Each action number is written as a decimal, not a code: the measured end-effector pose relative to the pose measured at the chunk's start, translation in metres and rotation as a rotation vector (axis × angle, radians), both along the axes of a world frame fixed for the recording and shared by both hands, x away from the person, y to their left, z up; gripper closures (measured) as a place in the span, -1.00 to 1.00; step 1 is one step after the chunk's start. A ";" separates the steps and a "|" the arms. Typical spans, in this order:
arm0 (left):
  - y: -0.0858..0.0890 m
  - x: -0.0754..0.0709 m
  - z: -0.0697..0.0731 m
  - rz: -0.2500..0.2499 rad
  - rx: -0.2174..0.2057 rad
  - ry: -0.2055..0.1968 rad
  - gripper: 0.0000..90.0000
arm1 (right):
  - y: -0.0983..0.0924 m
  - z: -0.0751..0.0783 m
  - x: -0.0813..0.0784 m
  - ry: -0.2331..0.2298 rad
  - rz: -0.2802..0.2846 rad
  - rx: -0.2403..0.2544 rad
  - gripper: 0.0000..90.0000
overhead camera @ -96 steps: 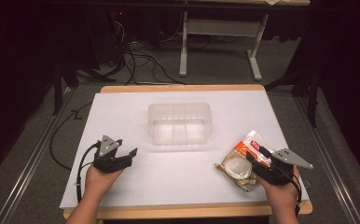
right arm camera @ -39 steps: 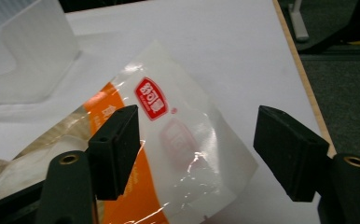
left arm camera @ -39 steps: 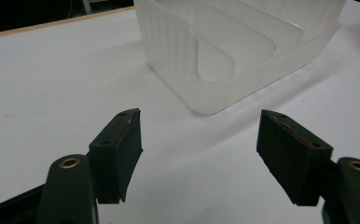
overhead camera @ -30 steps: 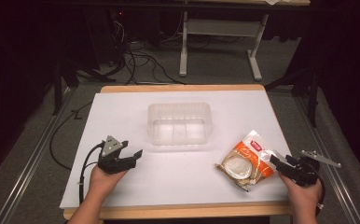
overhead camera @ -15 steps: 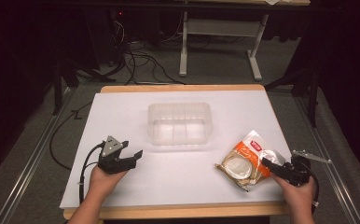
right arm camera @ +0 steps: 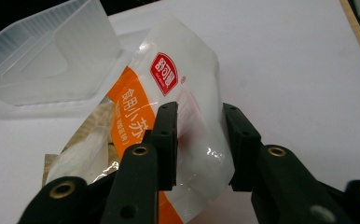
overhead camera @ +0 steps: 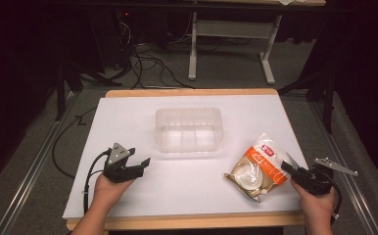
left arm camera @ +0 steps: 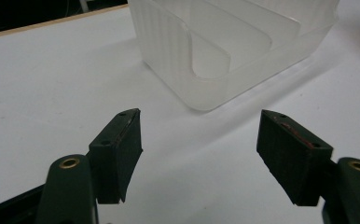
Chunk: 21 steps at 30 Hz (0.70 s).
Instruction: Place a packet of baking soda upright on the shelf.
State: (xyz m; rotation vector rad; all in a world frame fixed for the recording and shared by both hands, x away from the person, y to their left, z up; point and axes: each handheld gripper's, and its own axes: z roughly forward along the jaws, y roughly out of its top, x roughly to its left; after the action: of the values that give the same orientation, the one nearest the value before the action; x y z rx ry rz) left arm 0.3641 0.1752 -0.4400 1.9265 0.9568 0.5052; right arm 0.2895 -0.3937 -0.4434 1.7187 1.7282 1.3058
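An orange-and-white snack bag (overhead camera: pixel 255 166) lies flat on the white table top at the front right. My right gripper (overhead camera: pixel 287 167) is at the bag's right edge. In the right gripper view the jaws (right arm camera: pixel 200 126) stand on either side of the bag's (right arm camera: pixel 169 74) clear edge, narrowed but with a gap left between them. My left gripper (overhead camera: pixel 143 166) rests at the front left, open wide with nothing between its jaws (left arm camera: pixel 199 140), and points toward the clear plastic bin (left arm camera: pixel 215 70).
The clear plastic bin (overhead camera: pixel 189 111) with inner dividers stands mid-table, empty. The white sheet (overhead camera: pixel 128 122) covers a wooden table whose edge runs near the right hand. Cables and a desk frame (overhead camera: pixel 226 29) lie on the floor beyond.
The right gripper left the bag, drew back to the right, then came left again and now straddles the bag's edge. The left gripper and the bin stayed put.
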 end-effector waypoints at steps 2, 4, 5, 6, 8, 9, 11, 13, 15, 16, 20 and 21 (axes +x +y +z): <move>0.000 0.000 0.000 -0.002 0.001 0.001 -0.31 | 0.002 0.003 -0.001 -0.021 0.005 -0.014 0.67; 0.000 0.000 0.000 -0.002 0.002 0.001 -0.31 | 0.004 0.006 -0.003 -0.037 0.012 -0.017 0.74; -0.001 0.000 0.000 -0.003 0.002 0.000 -0.31 | 0.004 0.006 -0.003 -0.039 0.013 -0.017 0.77; -0.001 0.000 0.000 -0.003 0.003 0.001 -0.31 | 0.005 0.008 -0.004 -0.046 0.018 -0.016 0.81; -0.001 0.000 0.000 -0.004 0.005 0.001 -0.31 | 0.006 0.010 -0.004 -0.060 0.032 -0.015 0.88; -0.001 0.000 0.000 -0.003 0.004 0.001 -0.31 | 0.007 0.011 -0.005 -0.066 0.039 -0.021 0.96; -0.001 0.000 0.000 -0.004 0.004 0.000 -0.31 | 0.010 0.014 -0.006 -0.079 0.049 -0.037 0.99; -0.001 0.000 0.000 -0.004 0.004 -0.001 -0.31 | 0.013 0.016 -0.007 -0.091 0.055 -0.045 1.00; -0.001 0.000 0.000 -0.004 0.004 -0.001 -0.31 | 0.015 0.020 -0.008 -0.106 0.066 -0.042 1.00; 0.000 0.000 0.000 -0.004 0.004 -0.001 -0.31 | 0.017 0.022 -0.008 -0.116 0.069 -0.046 1.00; 0.000 0.000 0.000 -0.004 0.004 -0.001 -0.31 | 0.025 0.030 -0.011 -0.155 0.084 -0.051 1.00; 0.000 0.000 0.000 -0.004 0.004 -0.001 -0.31 | 0.027 0.033 -0.012 -0.167 0.091 -0.051 1.00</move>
State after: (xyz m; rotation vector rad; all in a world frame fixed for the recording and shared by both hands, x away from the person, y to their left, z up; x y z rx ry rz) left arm 0.3644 0.1751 -0.4398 1.9308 0.9513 0.5059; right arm 0.2779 -0.3664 -0.4106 1.4738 1.7453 1.3899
